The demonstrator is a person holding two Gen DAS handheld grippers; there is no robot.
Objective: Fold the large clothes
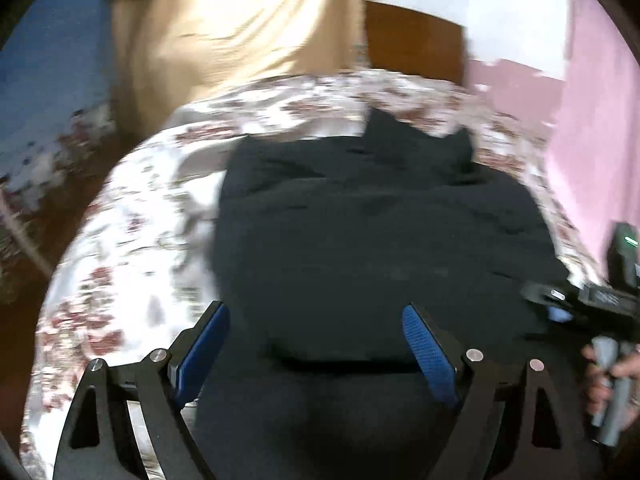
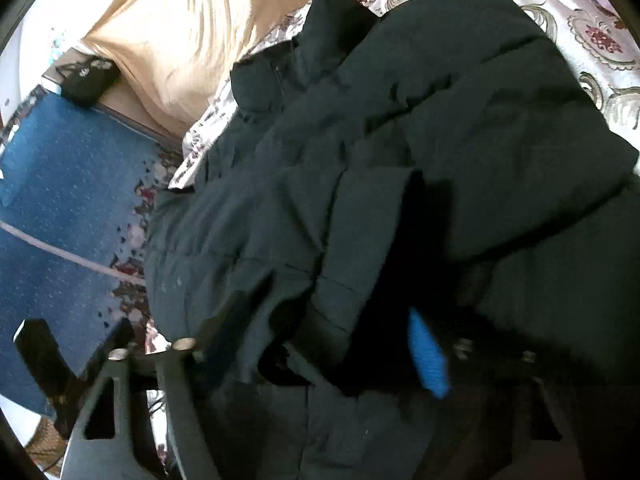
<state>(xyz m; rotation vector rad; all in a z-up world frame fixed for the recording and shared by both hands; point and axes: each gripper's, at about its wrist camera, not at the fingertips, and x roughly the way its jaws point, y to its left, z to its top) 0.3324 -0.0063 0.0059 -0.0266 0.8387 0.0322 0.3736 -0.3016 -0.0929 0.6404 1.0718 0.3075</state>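
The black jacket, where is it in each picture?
Left wrist view: the black jacket fills the middle and bottom, lying on the flowery bedspread, under the open left gripper.
Right wrist view: the jacket fills the middle and right, bunched around the right gripper.
Shared landmark: the tan curtain, upper left in both.

A bed with a white bedspread (image 1: 132, 216) patterned in dark red flowers fills the middle. A tan curtain (image 1: 224, 28) hangs beyond its far edge. Blue carpet (image 2: 60, 200) with a flowered border lies beside the bed. A pink wall (image 1: 592, 120) stands on the right.
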